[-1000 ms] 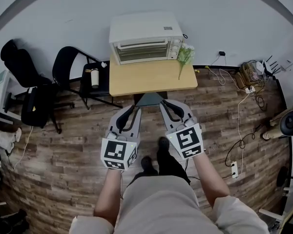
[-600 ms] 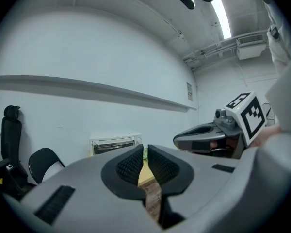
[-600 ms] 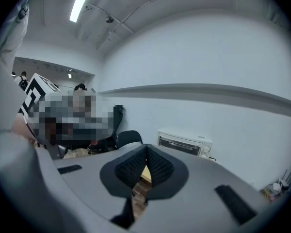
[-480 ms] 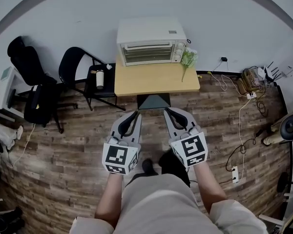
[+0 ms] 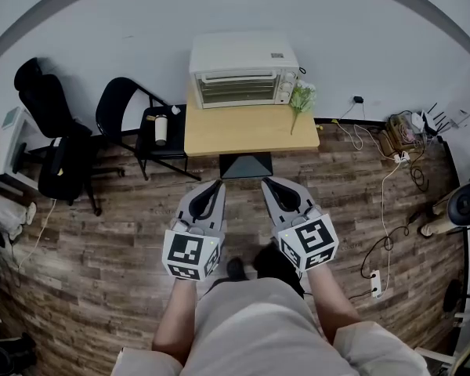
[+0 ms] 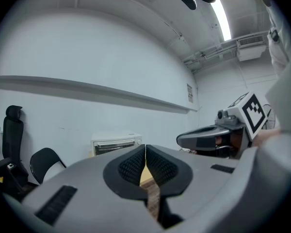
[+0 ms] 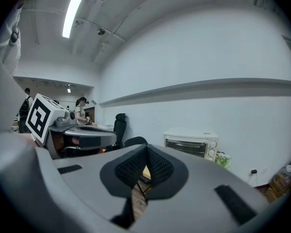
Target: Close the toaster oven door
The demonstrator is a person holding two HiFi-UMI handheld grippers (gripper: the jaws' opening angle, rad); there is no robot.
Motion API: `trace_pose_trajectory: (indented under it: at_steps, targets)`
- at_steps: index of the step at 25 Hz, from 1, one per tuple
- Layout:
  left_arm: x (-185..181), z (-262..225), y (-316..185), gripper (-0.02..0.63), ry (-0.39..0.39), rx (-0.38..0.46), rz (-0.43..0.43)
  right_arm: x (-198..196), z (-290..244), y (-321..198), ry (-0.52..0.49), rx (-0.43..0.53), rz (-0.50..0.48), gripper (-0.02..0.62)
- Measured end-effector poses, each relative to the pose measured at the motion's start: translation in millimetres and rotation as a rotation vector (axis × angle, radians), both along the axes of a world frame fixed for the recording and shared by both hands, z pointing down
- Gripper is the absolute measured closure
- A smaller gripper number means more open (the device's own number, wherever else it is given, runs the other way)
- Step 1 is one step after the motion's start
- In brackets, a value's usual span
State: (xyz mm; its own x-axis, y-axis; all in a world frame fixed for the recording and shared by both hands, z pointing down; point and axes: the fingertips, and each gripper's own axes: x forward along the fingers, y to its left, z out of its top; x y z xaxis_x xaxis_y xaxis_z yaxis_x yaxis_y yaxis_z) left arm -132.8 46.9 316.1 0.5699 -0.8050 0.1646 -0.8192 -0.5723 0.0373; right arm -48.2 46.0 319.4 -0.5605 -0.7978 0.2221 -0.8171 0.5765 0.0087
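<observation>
Head view: both grippers are being held low over the wooden floor [image 5: 102, 249], well short of the tabletop [image 5: 243, 135].
The toaster oven [image 5: 243, 73] is sitting at the back of the tabletop, against the wall, its door appearing shut. The left gripper [image 5: 217, 184] and right gripper [image 5: 265, 182] are being held side by side, well apart from the oven. Their fingers [image 6: 130, 168] are being pressed together, with nothing between them. A green sprig [image 5: 301, 98] is lying just beside the oven's right end.
</observation>
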Motion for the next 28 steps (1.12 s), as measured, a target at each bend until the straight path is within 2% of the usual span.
trace_pose_trajectory:
  at_steps: [28]
  targets:
    - [3, 10, -21, 0.597, 0.003, -0.035, 0.025, 4, 14, -16, 0.034, -0.019, 0.019, 0.597]
